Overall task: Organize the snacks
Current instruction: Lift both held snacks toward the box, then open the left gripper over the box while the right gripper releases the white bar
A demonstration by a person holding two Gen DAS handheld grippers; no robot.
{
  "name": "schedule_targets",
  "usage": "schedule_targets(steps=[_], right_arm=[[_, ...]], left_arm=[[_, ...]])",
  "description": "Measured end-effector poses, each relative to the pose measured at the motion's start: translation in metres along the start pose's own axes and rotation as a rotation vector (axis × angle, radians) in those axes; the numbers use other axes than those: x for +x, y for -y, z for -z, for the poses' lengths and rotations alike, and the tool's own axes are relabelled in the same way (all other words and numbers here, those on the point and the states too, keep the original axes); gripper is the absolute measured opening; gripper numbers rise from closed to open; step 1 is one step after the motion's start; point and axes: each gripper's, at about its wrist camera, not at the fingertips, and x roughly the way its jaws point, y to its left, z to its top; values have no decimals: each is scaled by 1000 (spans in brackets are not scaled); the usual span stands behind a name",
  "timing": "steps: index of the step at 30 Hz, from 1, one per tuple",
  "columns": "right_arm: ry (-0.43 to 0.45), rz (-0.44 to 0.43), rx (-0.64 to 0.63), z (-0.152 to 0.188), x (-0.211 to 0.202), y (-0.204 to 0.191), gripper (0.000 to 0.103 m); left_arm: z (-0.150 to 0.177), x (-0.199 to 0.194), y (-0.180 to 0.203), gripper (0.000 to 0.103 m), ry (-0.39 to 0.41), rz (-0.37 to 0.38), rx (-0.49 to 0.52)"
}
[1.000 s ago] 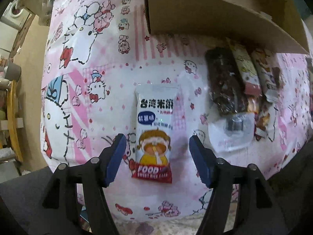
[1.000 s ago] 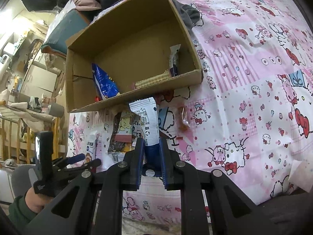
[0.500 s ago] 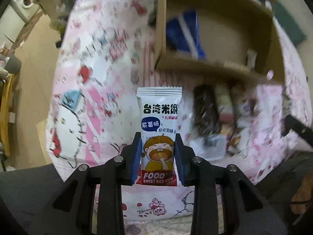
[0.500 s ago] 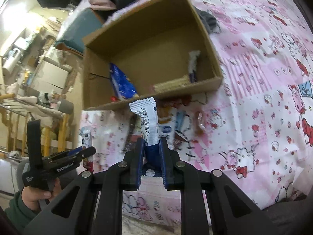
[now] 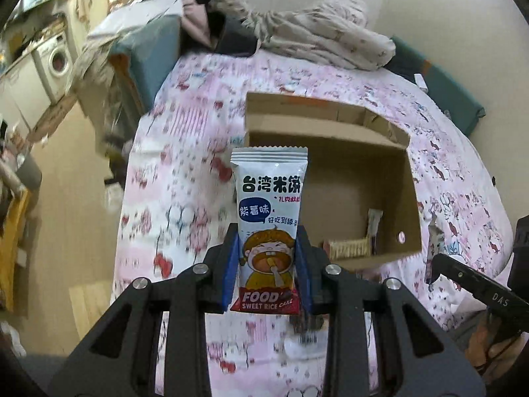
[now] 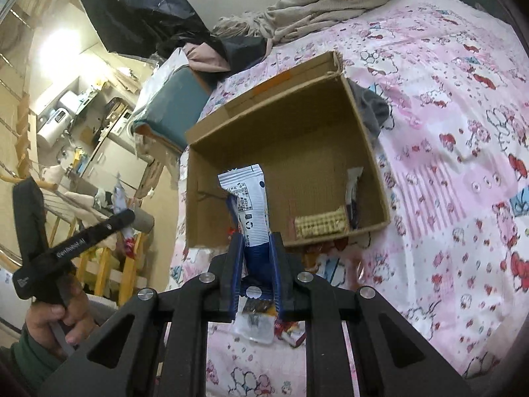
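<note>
A: What is held by the left tongs (image 5: 267, 273)?

B: A white rice-cake snack packet printed with a cartoon child and a red bottom band (image 5: 269, 231) is clamped upright between the blue pads, which are closed against its lower sides. The packet is seen raised in front of the open brown cardboard box (image 5: 410, 178), overlapping the box's near-left corner in the left wrist view.

A: And the right tongs (image 6: 256, 273)?

B: They are closed to a narrow gap on a white-and-blue snack packet with a printed back label (image 6: 248, 205). Its upper end is seen against the interior of the box (image 6: 363, 129).

A: What is contained in the box?

B: A ribbed tan wafer bar in clear wrap (image 6: 320, 226) is laid along the near wall, and a slim white-and-dark packet (image 6: 353, 195) is propped in the near-right corner.

A: Where is the box placed?

B: On a bed covered by a pink cartoon-print sheet (image 6: 463, 165). More loose snack packets (image 6: 254, 327) are left on the sheet just in front of the box's near wall.
</note>
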Motion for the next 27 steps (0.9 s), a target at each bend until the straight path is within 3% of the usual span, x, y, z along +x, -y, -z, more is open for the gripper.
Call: schedule_targets(steps=[14, 19, 23, 27], right_arm=[[27, 43, -39, -63, 30, 7, 17], [6, 75, -8, -76, 53, 25, 17], [-34, 84, 74, -68, 71, 44, 17], [-59, 95, 77, -65, 80, 49, 17]], left_arm=[[-47, 56, 39, 27, 35, -6, 74], [-48, 84, 38, 27, 9, -24, 62], [-35, 108, 37, 27, -22, 13, 83], [-29, 119, 33, 28, -21, 7, 84]])
